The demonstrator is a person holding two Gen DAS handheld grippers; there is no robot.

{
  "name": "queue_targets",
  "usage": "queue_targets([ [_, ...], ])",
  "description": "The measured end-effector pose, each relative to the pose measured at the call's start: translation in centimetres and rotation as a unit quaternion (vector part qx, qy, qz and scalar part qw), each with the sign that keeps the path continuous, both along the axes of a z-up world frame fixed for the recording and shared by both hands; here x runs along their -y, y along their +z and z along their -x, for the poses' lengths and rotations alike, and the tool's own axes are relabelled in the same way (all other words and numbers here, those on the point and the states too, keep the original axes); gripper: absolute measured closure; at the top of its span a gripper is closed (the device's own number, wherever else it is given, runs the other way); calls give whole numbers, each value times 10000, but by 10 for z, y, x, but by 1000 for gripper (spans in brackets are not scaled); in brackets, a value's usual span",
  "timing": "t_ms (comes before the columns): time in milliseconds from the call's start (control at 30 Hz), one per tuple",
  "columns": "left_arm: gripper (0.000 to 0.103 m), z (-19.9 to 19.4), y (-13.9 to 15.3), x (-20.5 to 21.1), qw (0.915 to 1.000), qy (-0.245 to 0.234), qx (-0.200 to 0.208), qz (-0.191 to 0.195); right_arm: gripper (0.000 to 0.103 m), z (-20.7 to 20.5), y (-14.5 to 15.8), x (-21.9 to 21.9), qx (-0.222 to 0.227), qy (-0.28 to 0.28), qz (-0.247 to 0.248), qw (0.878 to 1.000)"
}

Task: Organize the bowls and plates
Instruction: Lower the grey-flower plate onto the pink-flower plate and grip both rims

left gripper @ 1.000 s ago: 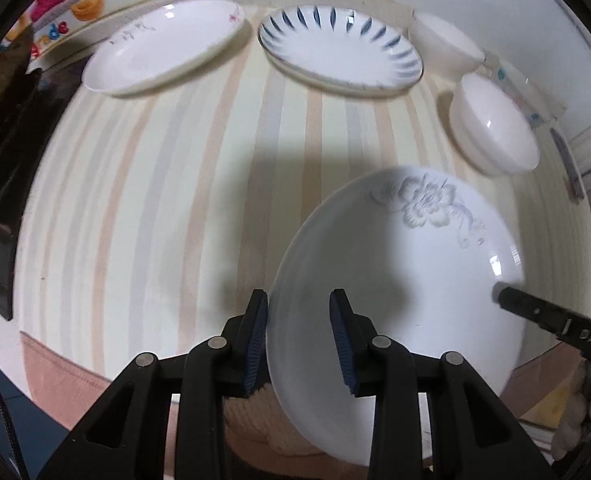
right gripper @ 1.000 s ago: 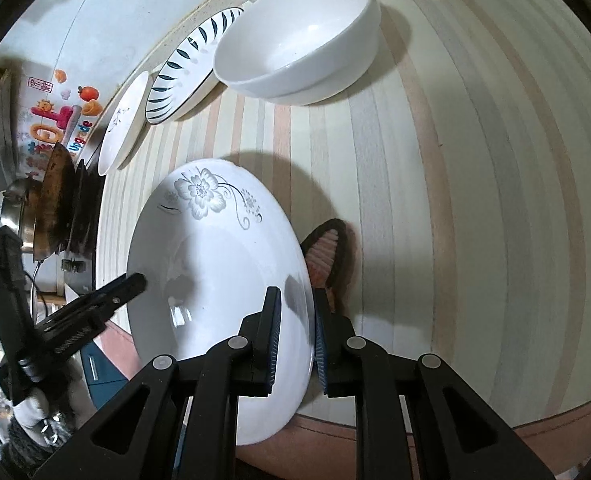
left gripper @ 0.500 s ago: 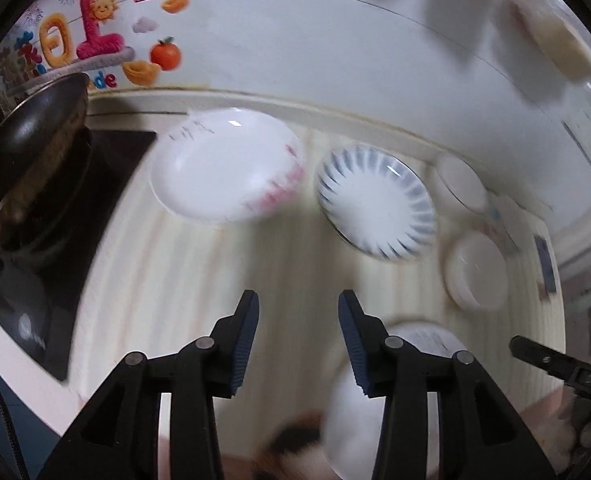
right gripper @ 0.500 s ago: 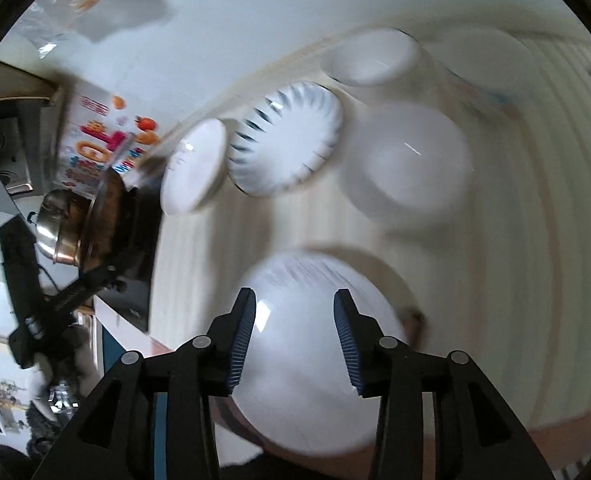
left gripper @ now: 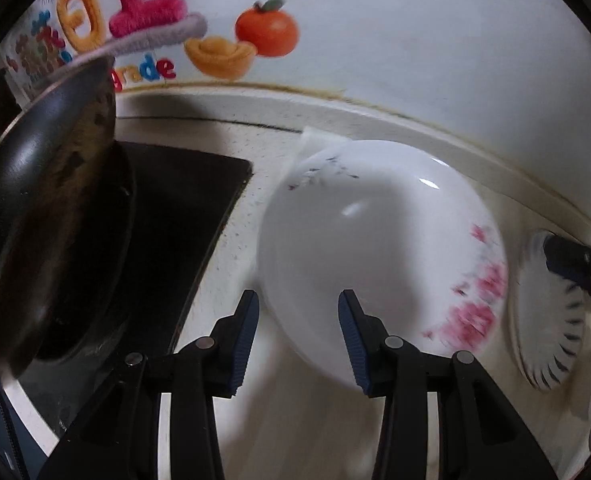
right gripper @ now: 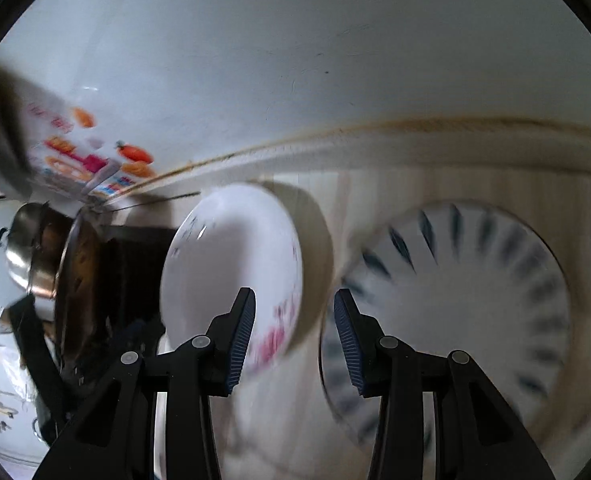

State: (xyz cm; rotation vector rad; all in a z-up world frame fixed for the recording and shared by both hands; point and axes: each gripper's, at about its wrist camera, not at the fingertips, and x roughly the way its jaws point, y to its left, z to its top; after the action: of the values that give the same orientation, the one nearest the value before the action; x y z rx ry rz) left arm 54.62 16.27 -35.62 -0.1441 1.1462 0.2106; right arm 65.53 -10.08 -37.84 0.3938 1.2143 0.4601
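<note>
Nearest to me in the left wrist view, my left gripper (left gripper: 298,334) has its blue-padded jaws parted with nothing pressed between them; the near rim of the round white ceramic plate with pink blossoms (left gripper: 379,256) shows in the gap, but I see no pad touching it. In the right wrist view my right gripper (right gripper: 293,334) is likewise parted and empty, the gap looking down at the striped cloth between that pink-flowered plate and the round white plate with dark blue radiating strokes (right gripper: 455,300), which lies just beside it on the right. Both plates rest on the counter near the white wall (right gripper: 295,60); both views are smeared, so exact edges are hard to judge. Left of the pink-flowered plate sit the black cooktop (left gripper: 167,216) and a dark, well-used metal wok (left gripper: 51,208). My worry is closing on a blurred rim: a shallow bite on glazed ceramic could slip, or a pad could shove the plate into its neighbour or towards the cooktop. The wok also leaves the left gripper little room.
</note>
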Motion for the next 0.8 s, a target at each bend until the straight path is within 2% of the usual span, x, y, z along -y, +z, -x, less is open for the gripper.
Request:
queue_targets([
  [100,64,-12,-11,-11,9999,57,-120,107,59,-30,-16,-18,-10,63,55,10000],
  [233,64,-25,-23,-19,9994,51,-237,266,60,-50,-34,-35,-101,115,110,9998],
  [300,64,-28,-27,-20,9992,27,-250,302,64,-57,-40,-41,-104,115,71,9999],
  [367,65,-28,-30,-20,9992,-1,-228,314,80,-59,-45,-45,-97,129,126,9998],
  [433,71,-27,-31,-22,9994,13,-140,303,88,-60,-50,-51,-176,140,209,9995],
  [533,75,-26,-32,-27,9990,107,-54,431,88,-61,-54,-55,-139,141,202,9996],
  [800,76,-27,-27,-27,9979,160,28,624,88,-57,-49,-52,-131,147,254,9995],
])
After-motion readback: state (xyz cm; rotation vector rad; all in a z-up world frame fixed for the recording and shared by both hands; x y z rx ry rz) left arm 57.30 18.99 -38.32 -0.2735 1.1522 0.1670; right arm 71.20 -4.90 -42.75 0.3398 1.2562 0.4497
